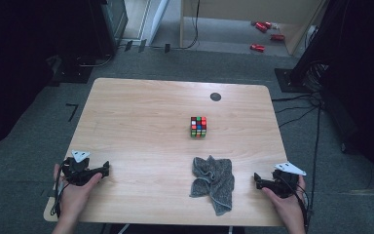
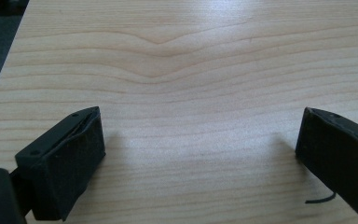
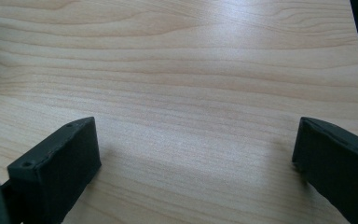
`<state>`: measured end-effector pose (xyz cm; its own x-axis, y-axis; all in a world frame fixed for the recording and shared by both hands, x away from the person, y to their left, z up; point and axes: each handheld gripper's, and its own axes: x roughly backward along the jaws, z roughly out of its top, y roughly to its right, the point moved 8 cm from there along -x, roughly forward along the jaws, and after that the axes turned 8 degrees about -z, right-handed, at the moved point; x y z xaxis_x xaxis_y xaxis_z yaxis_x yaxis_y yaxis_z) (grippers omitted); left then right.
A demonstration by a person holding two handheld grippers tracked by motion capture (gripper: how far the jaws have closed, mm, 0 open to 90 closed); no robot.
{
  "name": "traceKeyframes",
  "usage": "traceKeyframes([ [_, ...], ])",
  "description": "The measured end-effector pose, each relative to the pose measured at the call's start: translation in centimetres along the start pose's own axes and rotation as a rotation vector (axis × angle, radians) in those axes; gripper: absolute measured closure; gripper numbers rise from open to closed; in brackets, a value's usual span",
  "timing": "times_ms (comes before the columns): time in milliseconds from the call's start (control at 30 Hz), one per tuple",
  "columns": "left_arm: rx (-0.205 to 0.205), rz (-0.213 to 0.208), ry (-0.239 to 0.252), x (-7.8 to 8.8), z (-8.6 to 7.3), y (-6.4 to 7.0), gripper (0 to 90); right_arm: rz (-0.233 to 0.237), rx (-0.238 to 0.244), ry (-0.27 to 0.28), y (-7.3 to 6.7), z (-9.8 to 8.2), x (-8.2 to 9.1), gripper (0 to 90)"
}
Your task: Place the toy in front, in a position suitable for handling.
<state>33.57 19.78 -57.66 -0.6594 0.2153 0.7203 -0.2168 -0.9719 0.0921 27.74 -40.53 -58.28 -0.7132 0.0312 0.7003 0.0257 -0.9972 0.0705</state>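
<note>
Resting on the table, each hand-held gripper — left, right — gapes wide, empty.

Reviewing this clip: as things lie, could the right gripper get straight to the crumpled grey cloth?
Probably yes. The right gripper rests open near the wooden table's front edge, with bare wood between it and the crumpled grey cloth beside it. The multicoloured puzzle cube stands farther back, out of the path.

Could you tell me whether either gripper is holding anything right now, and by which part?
Nothing is held: the left gripper and right gripper both stand open over bare table.
</note>
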Motion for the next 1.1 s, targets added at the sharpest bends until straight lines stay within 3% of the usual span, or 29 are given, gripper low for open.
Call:
traceKeyframes([
  [467, 0.004, 0.002, 0.000, -0.1, 0.1, 0.0, 1.3, 0.017, 0.001, 0.004, 0.0, -0.1, 0.1, 0.2],
  [533, 0.004, 0.003, 0.000, -0.1, 0.1, 0.0, 1.3, 0.043, -0.037, -0.003, -0.1, 0.1, 0.4, 2.0],
  [633, 0.004, 0.003, 0.000, -0.1, 0.1, 0.0, 1.3, 0.044, -0.042, 0.008, -0.2, 0.3, 0.6, 5.8],
  [1100, -0.010, -0.010, -0.009, -0.1, 0.1, 0.3, 1.4, 0.076, -0.004, 0.083, -3.2, 1.8, 2.5, 12.6],
])
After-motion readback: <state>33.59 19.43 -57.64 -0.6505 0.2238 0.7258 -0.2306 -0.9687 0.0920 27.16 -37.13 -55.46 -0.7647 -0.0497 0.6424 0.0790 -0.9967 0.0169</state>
